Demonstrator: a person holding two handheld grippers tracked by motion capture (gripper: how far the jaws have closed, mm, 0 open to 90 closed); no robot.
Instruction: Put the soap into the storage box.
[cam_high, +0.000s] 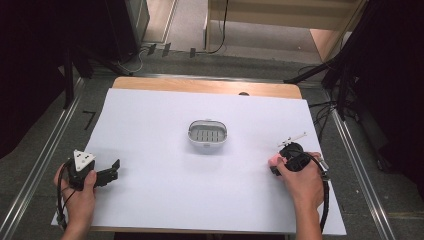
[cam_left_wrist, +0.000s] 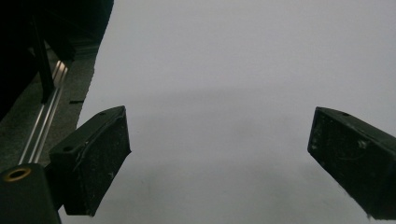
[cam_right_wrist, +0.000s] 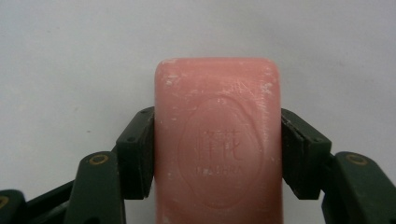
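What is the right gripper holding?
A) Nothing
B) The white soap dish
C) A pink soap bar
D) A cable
C: in the right gripper view, the right gripper has its jaws pressed against both sides of the pink soap bar; the soap dish sits apart, mid-table.

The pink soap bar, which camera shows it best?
The right gripper view: the pink soap bar sits close up between the right gripper's two jaws, its embossed stamp visible. The high view gives a small pink spot at that gripper's tip. The left gripper view looks at white paper.
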